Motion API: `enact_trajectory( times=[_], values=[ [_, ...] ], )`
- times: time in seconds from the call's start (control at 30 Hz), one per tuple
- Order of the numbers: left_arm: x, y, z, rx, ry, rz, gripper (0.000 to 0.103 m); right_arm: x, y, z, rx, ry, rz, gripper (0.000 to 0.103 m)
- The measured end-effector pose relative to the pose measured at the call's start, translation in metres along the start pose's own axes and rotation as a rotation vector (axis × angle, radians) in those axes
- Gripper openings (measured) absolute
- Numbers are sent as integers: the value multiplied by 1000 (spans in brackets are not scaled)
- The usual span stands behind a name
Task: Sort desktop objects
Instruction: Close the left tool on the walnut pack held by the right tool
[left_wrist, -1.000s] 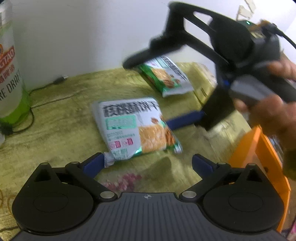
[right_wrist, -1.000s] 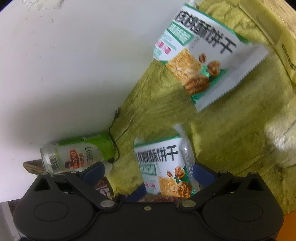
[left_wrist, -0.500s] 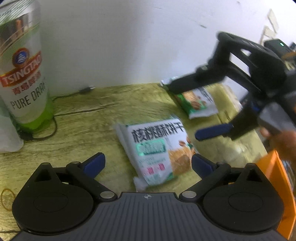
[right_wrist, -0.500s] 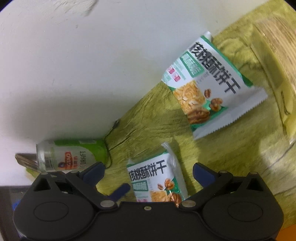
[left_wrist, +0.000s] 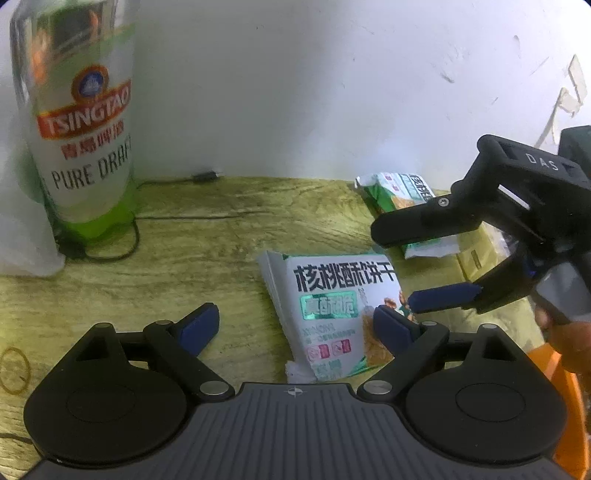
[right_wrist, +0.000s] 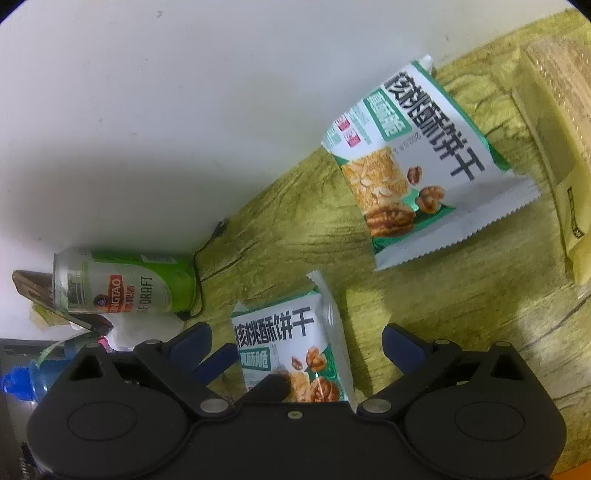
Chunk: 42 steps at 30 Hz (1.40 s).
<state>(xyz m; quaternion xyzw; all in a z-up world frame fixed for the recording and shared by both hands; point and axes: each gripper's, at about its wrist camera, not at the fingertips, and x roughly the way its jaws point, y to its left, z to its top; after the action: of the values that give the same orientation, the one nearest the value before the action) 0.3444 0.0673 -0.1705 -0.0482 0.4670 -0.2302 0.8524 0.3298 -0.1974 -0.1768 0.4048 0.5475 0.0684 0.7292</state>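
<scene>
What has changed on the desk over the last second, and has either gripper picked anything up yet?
Neither holds anything. The left gripper has swung over the near biscuit packet, its jaws just closing a little around it without gripping. The right gripper has dropped lower, open beside that packet. The far biscuit packet, the beer can and the cable stayed where they were.

Two biscuit packets on a yellow-green tabletop, seen past spread jaws

The right gripper (right_wrist: 295, 341) stands wide over the near biscuit packet (right_wrist: 291, 350), pads clear of it. The far biscuit packet (right_wrist: 417, 162) lies by the white wall (right_wrist: 147, 110). A Tsingtao can (right_wrist: 122, 282) is at left, a black cable (right_wrist: 207, 251) beside it.
</scene>
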Motion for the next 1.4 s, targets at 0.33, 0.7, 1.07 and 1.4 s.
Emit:
enact_trajectory(
  times=[0.33, 0.7, 1.07, 1.4],
  values=[
    [-4, -1, 1, -8, -35, 12, 91, -13, 0, -3, -41, -70, 28, 101],
    [-7, 3, -7, -29, -28, -33, 70, -5, 1, 1, -65, -27, 0, 92],
    [-5, -10, -13, 7, 4, -83, 60, 9, 3, -3, -43, 40, 25, 76],
    [-12, -9, -18, 14, 33, -102, 60, 6, -1, -4, -18, 45, 55, 72]
  ],
)
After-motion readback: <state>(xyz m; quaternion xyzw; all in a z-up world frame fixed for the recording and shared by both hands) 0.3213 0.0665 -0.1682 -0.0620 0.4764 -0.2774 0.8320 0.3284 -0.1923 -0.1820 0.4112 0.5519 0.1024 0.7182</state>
